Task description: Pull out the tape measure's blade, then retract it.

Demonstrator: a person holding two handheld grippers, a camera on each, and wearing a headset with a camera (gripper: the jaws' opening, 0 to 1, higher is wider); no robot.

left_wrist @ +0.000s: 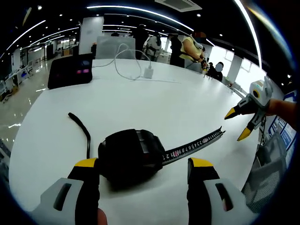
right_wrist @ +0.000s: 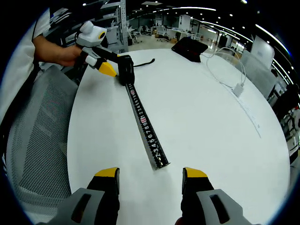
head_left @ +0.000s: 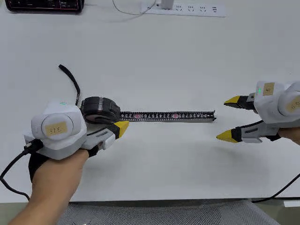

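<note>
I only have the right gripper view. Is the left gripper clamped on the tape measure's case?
Observer: No. In the left gripper view the case sits between the left gripper's open jaws, with a gap on the blade side.
Operator: Is the blade's end between my jaws yet?
Observer: Not quite. In the head view the blade ends just short of the right gripper's open jaws, roughly centred between them.

The tape measure [head_left: 100, 109] is black, and its blade [head_left: 166, 116] is black with white numerals and red marks. The left gripper [left_wrist: 143, 164] and right gripper [head_left: 228, 118] are white with yellow-tipped jaws. The tabletop [head_left: 154, 61] is white, as is the power strip [head_left: 187, 8] at the frame's upper right.
</note>
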